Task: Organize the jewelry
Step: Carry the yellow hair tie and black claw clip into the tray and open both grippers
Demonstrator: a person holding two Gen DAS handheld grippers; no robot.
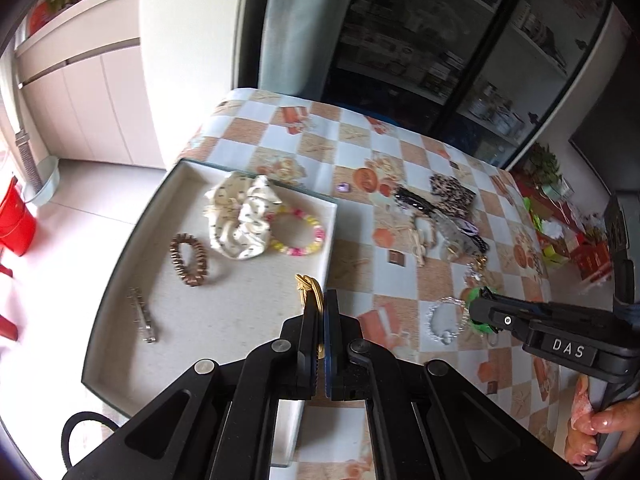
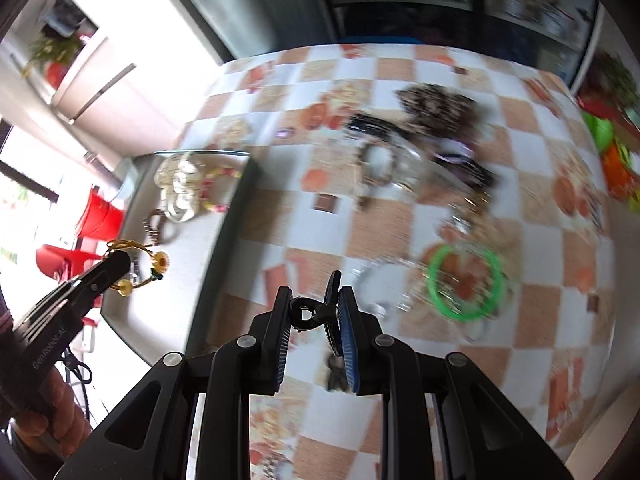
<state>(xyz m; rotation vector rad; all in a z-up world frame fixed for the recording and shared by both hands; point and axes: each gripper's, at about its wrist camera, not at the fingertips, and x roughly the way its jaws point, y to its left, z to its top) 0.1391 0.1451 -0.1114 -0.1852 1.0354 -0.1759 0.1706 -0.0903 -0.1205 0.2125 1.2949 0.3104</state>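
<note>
My left gripper [image 1: 322, 300] is shut on a gold wire bracelet [image 1: 308, 288] with yellow flowers [image 2: 160, 262], held above the near right part of the white tray [image 1: 132, 232]. In the tray lie a cream scrunchie [image 1: 240, 216], a pink-and-yellow bead bracelet [image 1: 300, 232], a brown spiral tie [image 1: 190, 260] and a silver clip [image 1: 142, 316]. My right gripper [image 2: 314, 292] is shut on a small black claw clip [image 2: 306, 314] over the checked tablecloth [image 2: 400, 72], right of the tray [image 2: 224, 232]. A green bangle [image 2: 466, 280] lies on the cloth beside it.
A pile of loose pieces sits mid-table: a leopard clip [image 1: 452, 196], a black clip [image 1: 412, 200] and a clear bead bracelet [image 1: 444, 320]. Coloured boxes [image 1: 560, 232] crowd the far right edge. Red stools [image 1: 16, 220] stand on the floor to the left.
</note>
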